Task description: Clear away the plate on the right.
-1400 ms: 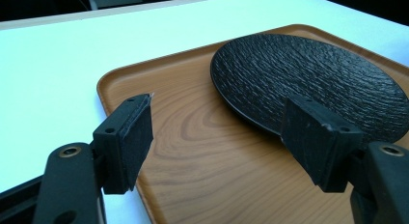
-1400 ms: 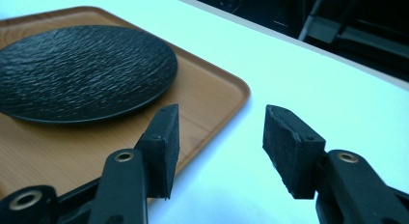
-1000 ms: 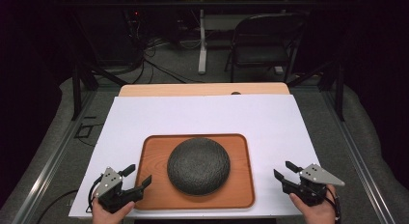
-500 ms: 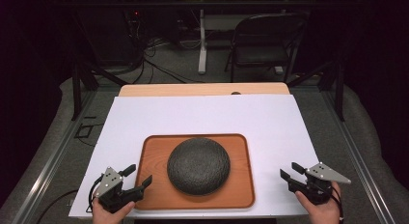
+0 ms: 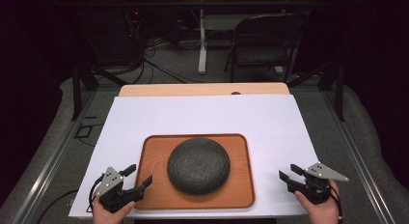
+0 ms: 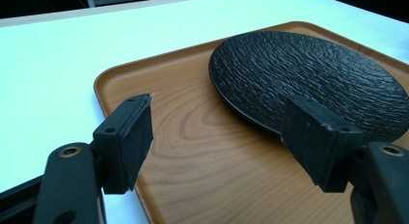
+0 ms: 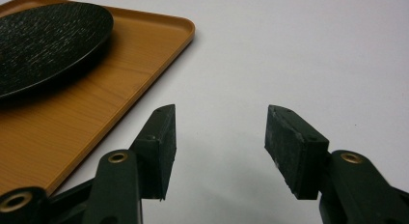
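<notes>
A dark, rough-textured round dish [image 5: 198, 165] lies domed side up in the middle of a wooden tray [image 5: 149, 195] on the white table cover. My left gripper [image 5: 139, 175] is at the tray's near left corner, open, its jaws spread over the tray's left rim. The left gripper view has the tray [image 6: 193, 151] and dish [image 6: 313, 74] just beyond the empty left gripper [image 6: 219, 132]. My right gripper [image 5: 288, 172] rests open on the white cover, to the right of the tray and apart from it. In the right gripper view the right gripper [image 7: 219, 147] frames bare cover, with the tray [image 7: 72, 118] and dish [image 7: 43, 40] at left.
The white cover [image 5: 207, 115] spans most of the table, with a strip of wooden tabletop [image 5: 202, 89] showing at the back. Metal frame rails [image 5: 359, 156] run along both sides. A folding chair [image 5: 265, 45] and floor cables [image 5: 159, 55] lie beyond the table.
My right gripper has drifted slightly to the right, away from the tray. The left gripper, tray and dish have stayed still.
</notes>
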`<state>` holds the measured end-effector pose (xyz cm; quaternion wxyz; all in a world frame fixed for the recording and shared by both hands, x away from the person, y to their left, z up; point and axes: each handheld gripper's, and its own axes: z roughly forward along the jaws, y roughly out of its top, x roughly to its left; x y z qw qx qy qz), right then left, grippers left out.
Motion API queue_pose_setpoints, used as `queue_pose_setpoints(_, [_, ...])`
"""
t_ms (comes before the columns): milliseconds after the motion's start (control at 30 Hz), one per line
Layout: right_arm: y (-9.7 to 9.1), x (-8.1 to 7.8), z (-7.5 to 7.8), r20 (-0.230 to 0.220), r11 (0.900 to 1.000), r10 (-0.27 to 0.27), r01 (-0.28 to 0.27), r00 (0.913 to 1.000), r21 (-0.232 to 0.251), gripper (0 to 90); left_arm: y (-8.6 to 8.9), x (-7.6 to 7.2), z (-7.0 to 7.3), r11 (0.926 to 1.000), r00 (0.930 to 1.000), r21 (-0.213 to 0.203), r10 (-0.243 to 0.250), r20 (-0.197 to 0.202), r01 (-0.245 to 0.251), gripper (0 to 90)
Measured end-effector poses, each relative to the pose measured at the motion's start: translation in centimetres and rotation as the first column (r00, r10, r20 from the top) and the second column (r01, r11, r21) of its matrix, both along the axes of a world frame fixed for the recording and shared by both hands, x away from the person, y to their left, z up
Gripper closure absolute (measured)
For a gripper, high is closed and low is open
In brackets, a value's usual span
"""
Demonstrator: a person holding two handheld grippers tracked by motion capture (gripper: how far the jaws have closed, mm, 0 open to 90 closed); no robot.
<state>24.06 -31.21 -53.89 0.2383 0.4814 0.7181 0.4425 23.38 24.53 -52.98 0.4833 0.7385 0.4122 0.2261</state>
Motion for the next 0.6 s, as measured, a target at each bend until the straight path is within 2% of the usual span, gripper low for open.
queue_pose_setpoints(200, [0.09,0.01,-0.03,-0.005,1.0,0.003,-0.003,1.0,-0.007,44.2,-0.04,0.06,-0.03,1.0,1.0,0.002,0.002,-0.004,-0.002,26.9])
queue_pose_setpoints(300, [0.16,0.06,-0.16,-0.023,1.0,0.002,-0.002,0.9997,-0.008,44.2,-0.03,0.04,-0.03,1.0,1.0,0.005,0.003,-0.004,-0.003,26.9])
queue_pose_setpoints(467, [0.25,0.15,-0.31,-0.035,0.9996,0.0,-0.001,0.9994,-0.029,43.9,-0.04,0.26,-0.17,0.9996,0.9993,0.012,0.024,-0.029,-0.024,27.9])
queue_pose_setpoints(600, [0.24,0.03,-0.23,-0.038,0.9994,-0.007,0.006,0.9992,-0.035,43.7,0.01,0.3,-0.14,0.9998,0.9991,-0.018,0.01,-0.041,-0.011,29.7])
